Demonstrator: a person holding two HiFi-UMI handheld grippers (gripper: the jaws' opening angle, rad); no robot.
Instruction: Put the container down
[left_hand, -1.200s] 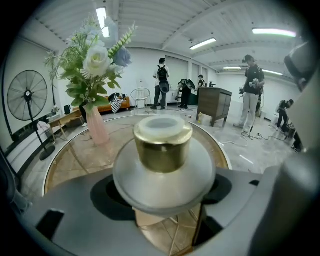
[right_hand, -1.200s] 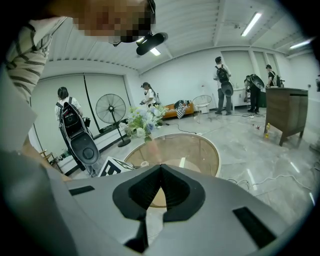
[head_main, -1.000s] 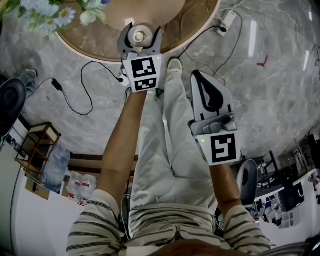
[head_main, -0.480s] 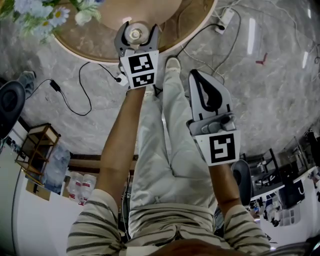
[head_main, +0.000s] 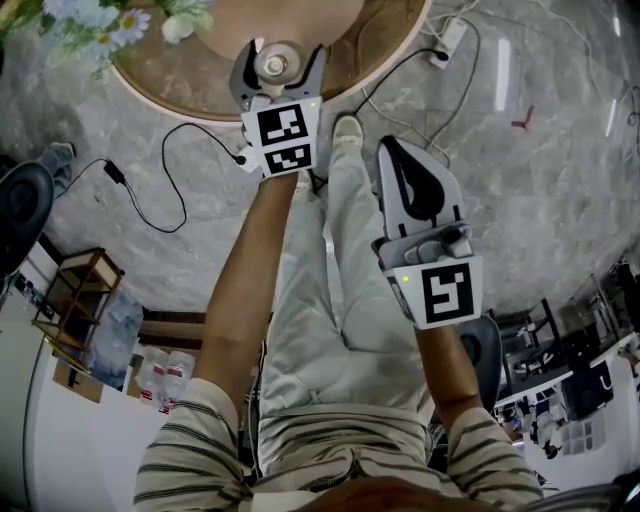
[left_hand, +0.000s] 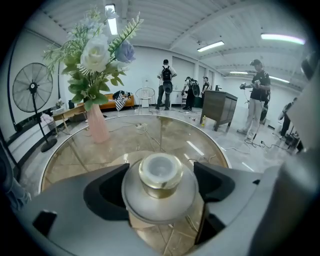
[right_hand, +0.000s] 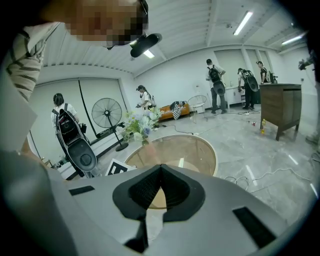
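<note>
The container (left_hand: 160, 170) is round, with a silver shoulder, a gold neck and a pale cap. It stands near the front edge of the round glass table (left_hand: 165, 131). My left gripper (left_hand: 159, 189) has a jaw on each side of it, and the jaws are opening, with a thin gap at both sides. From the head view the container (head_main: 274, 66) sits between the spread jaws of the left gripper (head_main: 280, 56) at the table's rim (head_main: 200, 95). My right gripper (head_main: 398, 152) hangs over the floor beside the person's leg, shut and empty. Its jaws meet in the right gripper view (right_hand: 161, 186).
A pink vase of flowers (left_hand: 97, 125) stands at the table's far left. Cables (head_main: 160, 190) and a power strip (head_main: 455, 40) lie on the marble floor. A standing fan (left_hand: 31, 90), a dark cabinet (left_hand: 220, 107) and several people are farther back. A wooden shelf (head_main: 75, 290) is at the left.
The left gripper's jaws have spread wider around the container, and the gripper has shifted slightly over the table edge. The right gripper has hardly moved.
</note>
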